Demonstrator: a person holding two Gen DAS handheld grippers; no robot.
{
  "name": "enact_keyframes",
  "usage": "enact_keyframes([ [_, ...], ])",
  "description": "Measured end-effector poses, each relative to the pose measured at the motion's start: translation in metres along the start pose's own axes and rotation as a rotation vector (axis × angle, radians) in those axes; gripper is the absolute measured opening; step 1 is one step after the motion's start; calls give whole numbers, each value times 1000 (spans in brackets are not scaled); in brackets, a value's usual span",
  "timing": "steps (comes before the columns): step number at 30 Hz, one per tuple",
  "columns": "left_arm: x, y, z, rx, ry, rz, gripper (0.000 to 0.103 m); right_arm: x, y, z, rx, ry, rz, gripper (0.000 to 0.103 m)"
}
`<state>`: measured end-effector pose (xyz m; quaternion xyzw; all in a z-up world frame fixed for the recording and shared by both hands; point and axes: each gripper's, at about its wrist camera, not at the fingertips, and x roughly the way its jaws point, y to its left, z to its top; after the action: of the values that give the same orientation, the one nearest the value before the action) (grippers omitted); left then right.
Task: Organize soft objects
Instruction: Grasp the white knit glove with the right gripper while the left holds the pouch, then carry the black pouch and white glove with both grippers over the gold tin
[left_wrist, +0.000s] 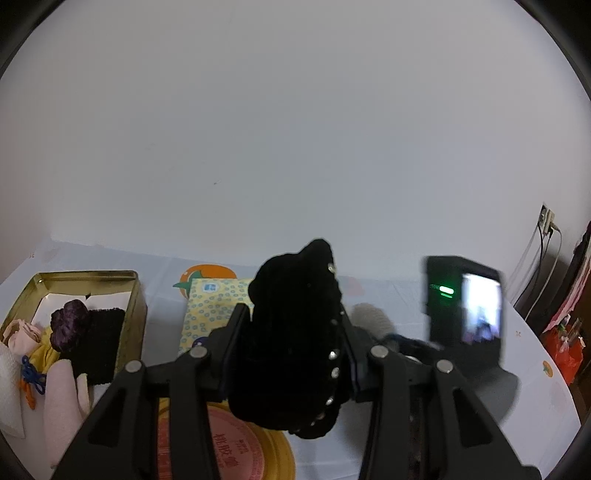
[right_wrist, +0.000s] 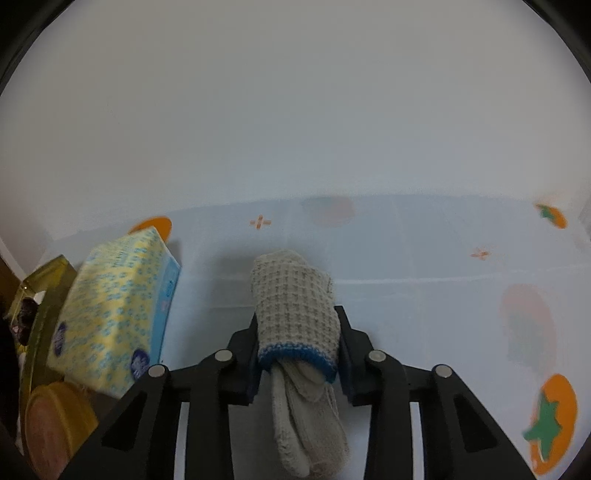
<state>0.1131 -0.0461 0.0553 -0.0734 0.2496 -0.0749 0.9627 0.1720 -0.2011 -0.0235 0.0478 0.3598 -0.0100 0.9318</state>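
A plain white wall (left_wrist: 295, 129) is seen behind a table covered by a pale cloth (right_wrist: 424, 266) printed with orange fruit and small orange crosses. At the far right of the left wrist view a wall socket (left_wrist: 546, 218) with cables can be made out.

Red Chinese characters are printed on the pink label of a round yellow lid (left_wrist: 236, 450) lying below the left gripper (left_wrist: 291, 332); they are too blurred to be read. A yellow tissue pack (right_wrist: 118, 310) patterned with blue rings carries round blue badges whose writing cannot be read either.

A black velvety hair tie (left_wrist: 295, 339) studded with small shiny stones is clamped between the left gripper's fingers and held above the table. A folded grey knitted glove (right_wrist: 295, 317) with a blue cuff is gripped by the right gripper (right_wrist: 299, 332).

To the left a gold tin box (left_wrist: 135, 314) is open; a dark purple hair tie (left_wrist: 70, 325), a black sponge (left_wrist: 99, 343), pink cloth (left_wrist: 62, 402) and a yellow pouch with blue cord (left_wrist: 40, 362) are held inside it. The tissue pack stands just beside the tin.
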Motion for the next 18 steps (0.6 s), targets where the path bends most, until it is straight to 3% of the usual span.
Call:
enact_keyframes([
  [6,-8,-9,-1,34,-39,14,44,-67,-11,-33,33,-146,-54,36],
  [13,-18,-23,-21,127,-63,-29,44,-133,-6,-70,20,-329,-100,36],
  [18,-27,-26,-39,173,-64,-43,44,-146,3,-84,34,-390,-97,36],
])
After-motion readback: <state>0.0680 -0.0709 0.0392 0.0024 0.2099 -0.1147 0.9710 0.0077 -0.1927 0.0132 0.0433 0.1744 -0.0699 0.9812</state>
